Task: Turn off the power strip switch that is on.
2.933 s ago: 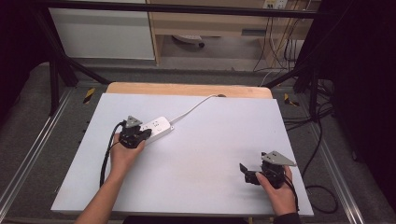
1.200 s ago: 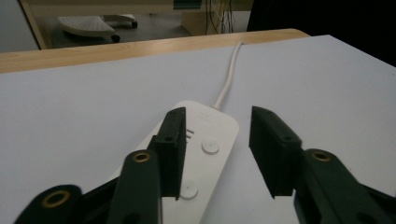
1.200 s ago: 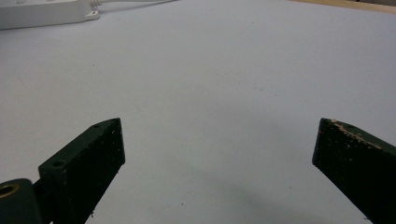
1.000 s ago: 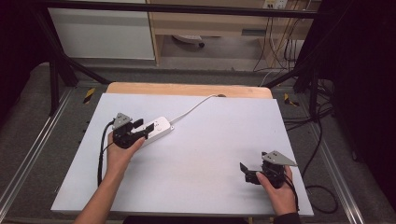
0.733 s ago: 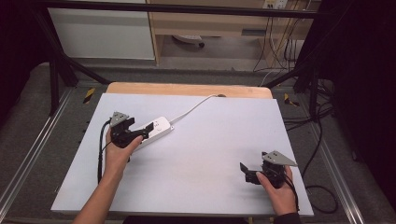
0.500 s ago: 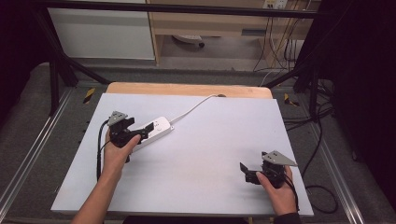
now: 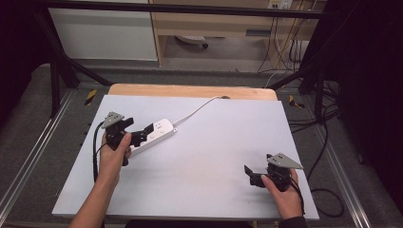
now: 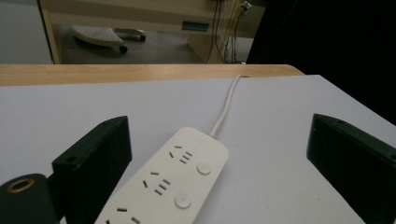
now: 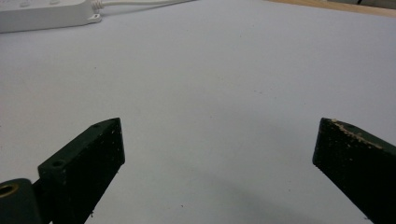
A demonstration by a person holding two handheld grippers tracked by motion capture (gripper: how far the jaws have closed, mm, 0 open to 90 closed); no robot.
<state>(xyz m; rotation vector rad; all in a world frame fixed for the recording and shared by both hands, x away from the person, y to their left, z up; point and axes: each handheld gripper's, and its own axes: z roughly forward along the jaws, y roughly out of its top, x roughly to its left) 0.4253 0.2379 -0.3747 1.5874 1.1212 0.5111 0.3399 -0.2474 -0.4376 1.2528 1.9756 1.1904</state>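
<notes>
A white power strip lies flat on the white tabletop, and its white cord runs off to the back edge. My left gripper hovers at the strip's near end. Its jaws have just been opening and now stand wide. In the left gripper view the power strip lies between and below the jaws, and neither pad of the left gripper touches it. My right gripper rests open at the front right, far from the strip, with bare table between the jaws of the right gripper.
A wooden strip borders the table's far edge. Beyond it are a shelf unit, a wheeled base and hanging cables on the floor. Black frame bars stand at both sides. In the right gripper view the strip's end is at the top left.
My left gripper has drawn back to the left and risen a little, and its jaws have spread apart off the power strip. The right gripper has stayed put.
</notes>
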